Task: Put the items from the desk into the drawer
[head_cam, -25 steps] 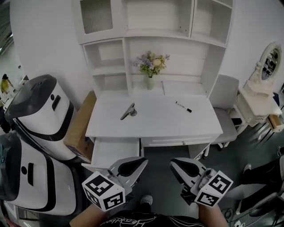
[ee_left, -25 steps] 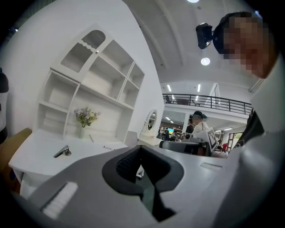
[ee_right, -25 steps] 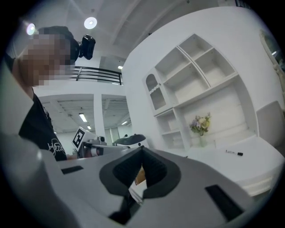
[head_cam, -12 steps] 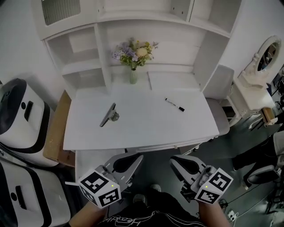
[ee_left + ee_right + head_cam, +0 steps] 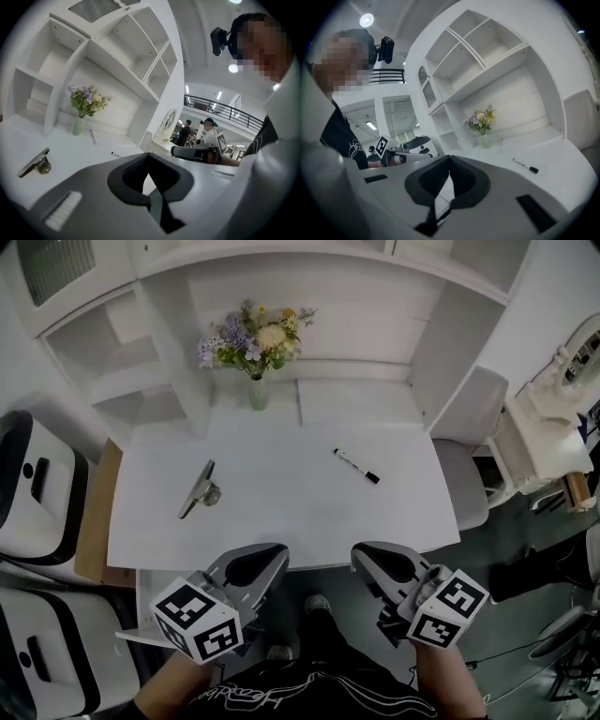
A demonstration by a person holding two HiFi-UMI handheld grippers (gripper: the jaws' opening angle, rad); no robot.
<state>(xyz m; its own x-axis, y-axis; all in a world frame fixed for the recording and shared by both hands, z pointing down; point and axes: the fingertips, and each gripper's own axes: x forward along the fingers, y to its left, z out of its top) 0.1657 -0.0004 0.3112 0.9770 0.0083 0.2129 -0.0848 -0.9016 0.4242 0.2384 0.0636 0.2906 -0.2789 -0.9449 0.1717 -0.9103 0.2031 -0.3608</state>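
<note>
A metal clip (image 5: 197, 491) lies on the left part of the white desk (image 5: 281, 512); a black-capped white marker (image 5: 357, 466) lies on the right part. Both also show in the left gripper view, the clip (image 5: 33, 164) and the marker (image 5: 115, 154). The right gripper view has the marker (image 5: 525, 166). My left gripper (image 5: 270, 556) and right gripper (image 5: 367, 553) hover side by side at the desk's front edge, short of both items. Each is shut on nothing, as its own view shows: left gripper (image 5: 149, 157), right gripper (image 5: 450, 159). An open drawer (image 5: 148, 585) sticks out under the desk's front left, partly hidden.
A vase of flowers (image 5: 253, 343) stands at the back of the desk under white shelves (image 5: 122, 362). A grey chair (image 5: 459, 465) is at the right. White machines (image 5: 33, 493) and a cardboard box (image 5: 91, 521) stand at the left. A dressing table (image 5: 548, 432) sits far right.
The view has swung in over the desk, so the desk looks larger and nearer. Both grippers kept their places at the front edge and stayed shut. The drawer is now mostly hidden.
</note>
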